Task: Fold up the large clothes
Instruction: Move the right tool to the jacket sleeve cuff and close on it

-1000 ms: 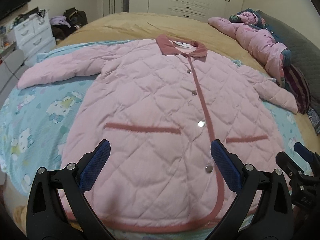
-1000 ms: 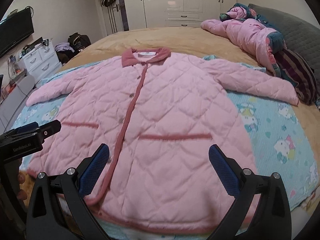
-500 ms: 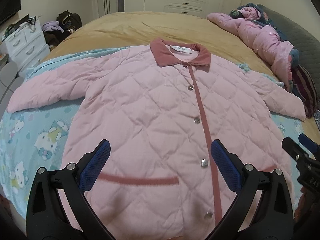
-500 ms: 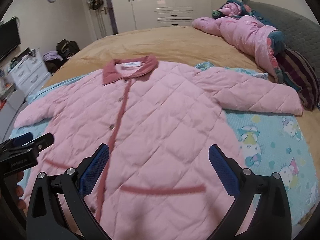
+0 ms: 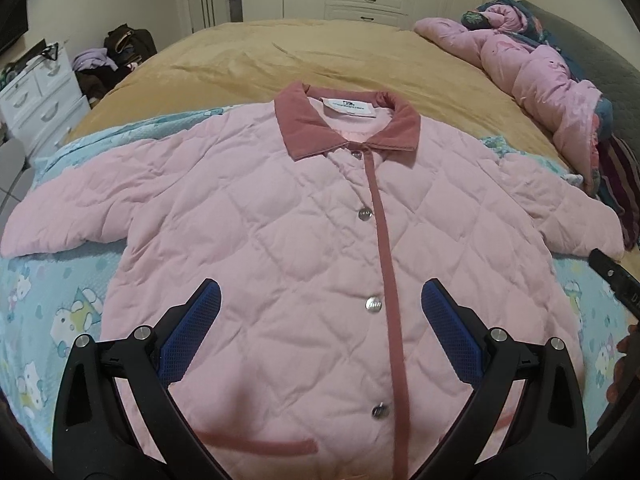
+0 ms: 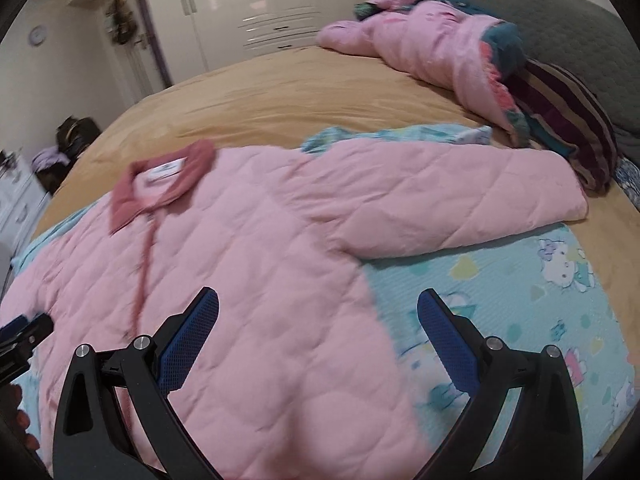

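A pink quilted coat [image 5: 304, 240] with a dark-rose collar [image 5: 304, 124] and snap buttons lies front up, sleeves spread, on a light-blue cartoon-print sheet [image 5: 52, 300]. My left gripper [image 5: 320, 304] is open and empty above the coat's middle, over the button placket. My right gripper [image 6: 318, 312] is open and empty above the coat's [image 6: 240, 280] right side, near the armpit of the right sleeve [image 6: 460, 200]. The right view is motion-blurred. Each gripper's tip shows at the edge of the other's view.
The sheet lies on a tan bedspread [image 5: 320, 56]. A crumpled pink quilt [image 5: 540, 76] and a striped pillow [image 6: 560, 128] lie at the far right by a grey headboard. A white drawer unit [image 5: 36, 96] and bags stand left of the bed, wardrobes behind.
Both grippers have moved forward over the coat, from its hem toward the chest. The right gripper has also swung to the right toward the right sleeve. Both stayed open.
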{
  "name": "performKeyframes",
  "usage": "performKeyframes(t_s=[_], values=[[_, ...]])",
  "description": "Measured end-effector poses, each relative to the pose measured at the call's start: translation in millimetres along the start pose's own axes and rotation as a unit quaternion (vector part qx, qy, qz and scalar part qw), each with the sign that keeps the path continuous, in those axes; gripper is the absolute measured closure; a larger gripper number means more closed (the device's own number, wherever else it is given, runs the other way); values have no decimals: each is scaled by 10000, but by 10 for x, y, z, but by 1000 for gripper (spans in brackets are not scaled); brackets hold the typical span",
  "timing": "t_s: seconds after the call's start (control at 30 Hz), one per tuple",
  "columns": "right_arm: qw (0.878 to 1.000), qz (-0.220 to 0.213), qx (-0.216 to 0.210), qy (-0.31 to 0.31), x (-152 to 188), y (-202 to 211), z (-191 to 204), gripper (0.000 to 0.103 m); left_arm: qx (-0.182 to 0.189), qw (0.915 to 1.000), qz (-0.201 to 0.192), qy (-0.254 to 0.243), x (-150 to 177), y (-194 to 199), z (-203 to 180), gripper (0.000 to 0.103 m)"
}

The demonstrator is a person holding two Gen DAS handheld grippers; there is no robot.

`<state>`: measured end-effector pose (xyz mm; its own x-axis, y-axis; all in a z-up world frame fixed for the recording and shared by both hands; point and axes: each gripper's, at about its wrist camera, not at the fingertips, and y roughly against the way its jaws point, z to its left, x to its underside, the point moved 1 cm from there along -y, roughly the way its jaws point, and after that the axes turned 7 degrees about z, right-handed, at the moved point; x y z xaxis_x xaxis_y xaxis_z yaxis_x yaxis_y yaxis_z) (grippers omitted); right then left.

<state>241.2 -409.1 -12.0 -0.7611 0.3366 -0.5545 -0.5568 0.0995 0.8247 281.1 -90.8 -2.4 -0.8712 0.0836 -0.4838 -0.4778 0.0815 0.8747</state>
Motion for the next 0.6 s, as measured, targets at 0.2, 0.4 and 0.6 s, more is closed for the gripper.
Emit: performKeyframes(t_s=[0.2, 0.4, 0.6], values=[[9989, 39, 273, -383, -213, -216, -549, 4, -181, 9997, 67, 117, -130, -215, -92, 9], [9951, 81, 414, -894, -366, -418, -1038, 4, -215, 9997, 128, 11, -185, -403, -258, 9], [9853, 117, 614, -1588, -501, -701, -1588, 4, -14, 9994, 295, -181, -214, -541, -457, 9]])
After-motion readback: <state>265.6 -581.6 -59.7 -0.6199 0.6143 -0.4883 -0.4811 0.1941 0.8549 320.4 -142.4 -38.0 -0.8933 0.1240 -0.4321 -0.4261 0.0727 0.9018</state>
